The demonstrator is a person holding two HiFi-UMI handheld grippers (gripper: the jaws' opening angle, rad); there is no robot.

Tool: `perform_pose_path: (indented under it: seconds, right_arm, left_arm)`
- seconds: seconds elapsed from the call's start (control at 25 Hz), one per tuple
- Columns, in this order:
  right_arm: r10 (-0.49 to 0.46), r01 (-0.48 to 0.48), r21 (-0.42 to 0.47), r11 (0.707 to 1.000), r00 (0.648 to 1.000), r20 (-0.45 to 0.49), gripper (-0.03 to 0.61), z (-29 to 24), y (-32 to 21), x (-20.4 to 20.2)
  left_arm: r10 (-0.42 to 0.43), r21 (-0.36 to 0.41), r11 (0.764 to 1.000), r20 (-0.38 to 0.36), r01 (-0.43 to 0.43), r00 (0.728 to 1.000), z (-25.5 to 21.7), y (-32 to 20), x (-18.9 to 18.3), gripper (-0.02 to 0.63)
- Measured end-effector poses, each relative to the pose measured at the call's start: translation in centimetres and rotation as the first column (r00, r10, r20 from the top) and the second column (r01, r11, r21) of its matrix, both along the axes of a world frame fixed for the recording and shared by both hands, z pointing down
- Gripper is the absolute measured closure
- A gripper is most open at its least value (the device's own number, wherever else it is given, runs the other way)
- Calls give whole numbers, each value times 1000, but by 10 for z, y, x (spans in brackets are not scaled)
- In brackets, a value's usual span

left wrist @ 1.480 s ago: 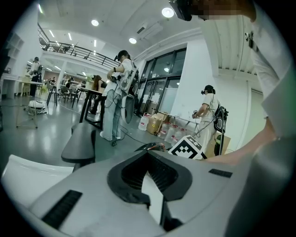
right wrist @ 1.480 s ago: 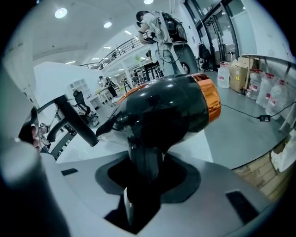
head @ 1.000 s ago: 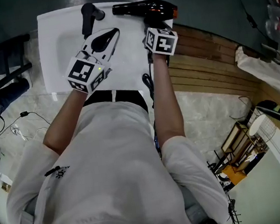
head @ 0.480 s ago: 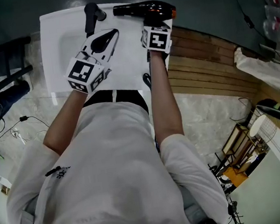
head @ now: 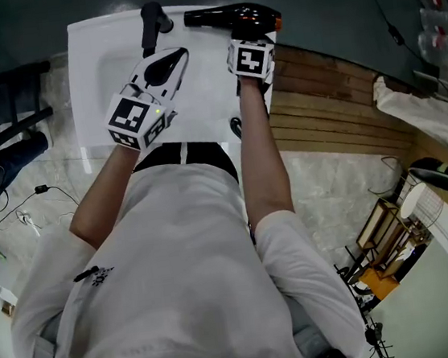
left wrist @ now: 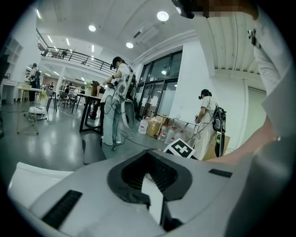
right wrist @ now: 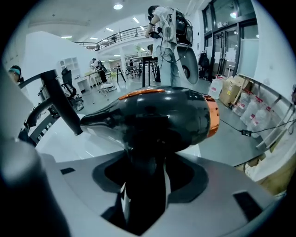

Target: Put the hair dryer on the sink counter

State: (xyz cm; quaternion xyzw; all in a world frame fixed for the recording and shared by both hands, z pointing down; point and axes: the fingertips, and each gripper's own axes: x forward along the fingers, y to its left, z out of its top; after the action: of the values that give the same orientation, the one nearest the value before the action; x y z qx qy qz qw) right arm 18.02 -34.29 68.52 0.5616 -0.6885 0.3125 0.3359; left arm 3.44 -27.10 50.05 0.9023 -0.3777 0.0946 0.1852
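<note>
At the far right corner of the white sink desk (head: 94, 109), the black-and-orange hair dryer (head: 229, 13) is lying with its barrel running along the back edge. Its nozzle is pointing toward the black faucet (head: 150, 25) and its handle toward the person. The right gripper (head: 244, 35) is standing nearer, directly at that handle. Its fingers have just been opening and are sitting apart, handle between them, pads apparently not pressing. The left gripper (head: 183, 53) is hovering over the basin, fingers together, holding nothing. Judgement: the right gripper is needing only a straight withdrawal along the handle's axis.
</note>
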Motion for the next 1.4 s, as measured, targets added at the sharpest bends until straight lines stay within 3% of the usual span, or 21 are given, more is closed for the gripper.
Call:
perform_pose_path:
  seconds: [1.4]
  right_arm:
    - [-20, 18, 27, 999, 997, 74, 348, -10, 24, 0]
  left_arm:
    - [20, 42, 999, 17, -20, 1000, -16, 22, -5, 612]
